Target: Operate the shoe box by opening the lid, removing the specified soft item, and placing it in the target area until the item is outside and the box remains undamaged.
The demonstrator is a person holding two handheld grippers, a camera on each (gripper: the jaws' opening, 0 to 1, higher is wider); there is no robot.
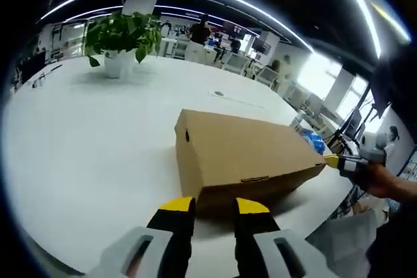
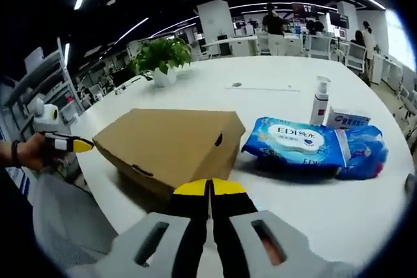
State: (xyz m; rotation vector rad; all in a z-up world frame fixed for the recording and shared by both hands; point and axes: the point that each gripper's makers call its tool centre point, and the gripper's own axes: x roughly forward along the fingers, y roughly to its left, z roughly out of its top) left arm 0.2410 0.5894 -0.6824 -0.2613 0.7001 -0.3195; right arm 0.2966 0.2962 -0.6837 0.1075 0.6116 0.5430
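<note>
A brown cardboard shoe box [image 1: 247, 154] lies on the white table [image 1: 85, 141] with its lid down. My left gripper [image 1: 214, 208] hovers just in front of the box's long side, jaws open with a gap and nothing between them. The right gripper [image 1: 339, 162], held by a hand, touches the box's right corner. In the right gripper view the box [image 2: 169, 141] sits just beyond my right gripper [image 2: 210, 188], whose yellow tips are pressed together, shut on nothing. The left gripper [image 2: 68, 142] shows by the box's left corner.
Blue wet-wipe packs [image 2: 296, 141] lie right of the box, with a pump bottle [image 2: 319, 99] and a small white carton [image 2: 347, 119] behind them. A potted plant [image 1: 120, 34] stands far back on the table. People stand at the desks beyond.
</note>
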